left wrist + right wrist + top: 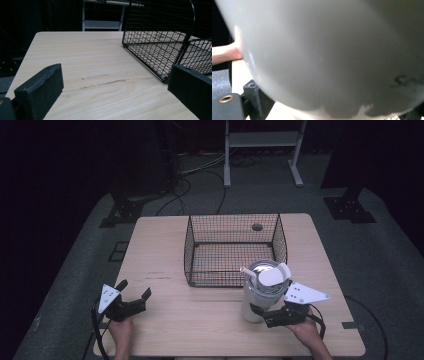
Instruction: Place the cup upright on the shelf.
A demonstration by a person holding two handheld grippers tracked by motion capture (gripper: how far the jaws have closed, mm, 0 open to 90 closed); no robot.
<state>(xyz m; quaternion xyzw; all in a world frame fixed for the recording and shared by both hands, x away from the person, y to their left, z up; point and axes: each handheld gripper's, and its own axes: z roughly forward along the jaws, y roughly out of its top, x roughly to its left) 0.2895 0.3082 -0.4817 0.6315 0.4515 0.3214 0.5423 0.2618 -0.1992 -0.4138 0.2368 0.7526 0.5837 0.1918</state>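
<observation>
Jaws clamped low on the white tumbler point(261, 292) there, the right gripper point(270, 316) pinching its base while the cup stands at the table's near right, just in front of the wire basket point(235, 247). The lid point(272, 276) and straw point(249, 272) sit up top, so the weight rides well above the grip. That's the worry: a low pinch on a smooth, rounded wall could let it tip or slip as it lifts, and the basket's front rim is right there to clip. Over on the other side, the left gripper point(131, 300) rests with its jaws wide, holding nothing. Pale wooden table point(160, 250), faintly scuffed; grey floor point(390, 265), cables point(185, 185), a white shelf frame point(262, 150) in the dark beyond.
</observation>
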